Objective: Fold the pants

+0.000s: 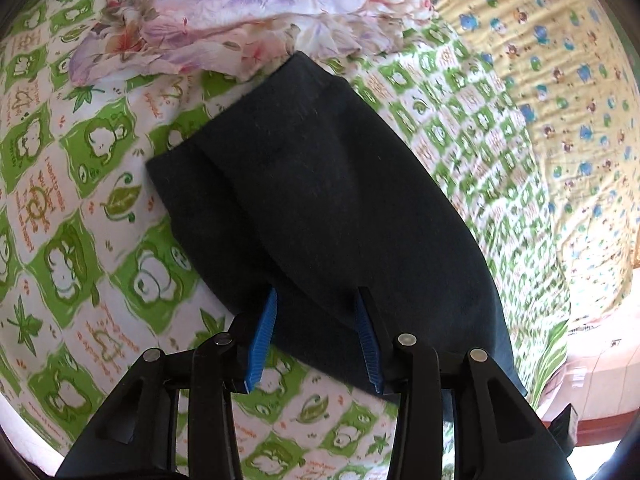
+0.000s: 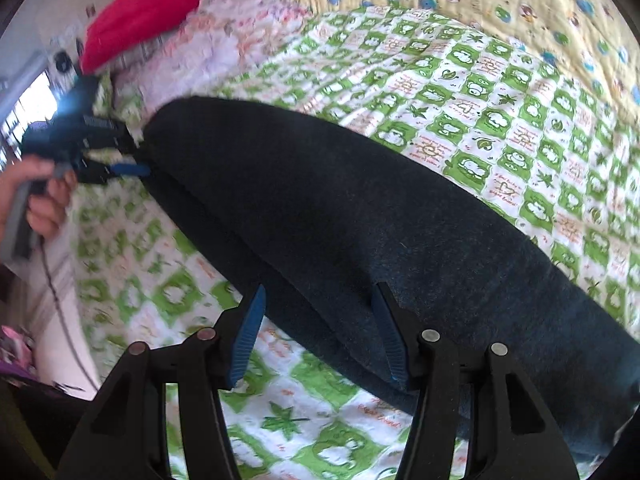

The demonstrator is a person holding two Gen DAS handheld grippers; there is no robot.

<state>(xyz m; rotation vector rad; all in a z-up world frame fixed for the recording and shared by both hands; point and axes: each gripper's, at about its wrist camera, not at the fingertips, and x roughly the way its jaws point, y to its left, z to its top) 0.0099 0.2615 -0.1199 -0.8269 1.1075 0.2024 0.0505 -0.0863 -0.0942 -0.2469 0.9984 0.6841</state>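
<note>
Dark pants lie on a bed, on a green-and-white quilt, as one long narrow strip. The left wrist view shows two layers stacked, with the lower one stepping out along one long edge. On that evidence the legs are already laid one over the other lengthwise. No crosswise fold is visible in either view, so the shortening folds appear still to be made.

Placement: one end of the strip reaches the floral bedding heaped at the far edge of the quilt; the other end runs toward the quilt's near edge in the right wrist view.

Left gripper: jaws apart, blue pads straddling the strip's near long edge, no cloth pinched between them. A hand holds it at the far end of the strip in the right wrist view.

Right gripper: jaws apart over the strip's long edge, nothing clamped.

Assessment: roughly midway. Both grippers seem released or not yet closed on the cloth; a fresh grip at one end is needed to bring it over the other. Blur obscures the right view's left side.
</note>
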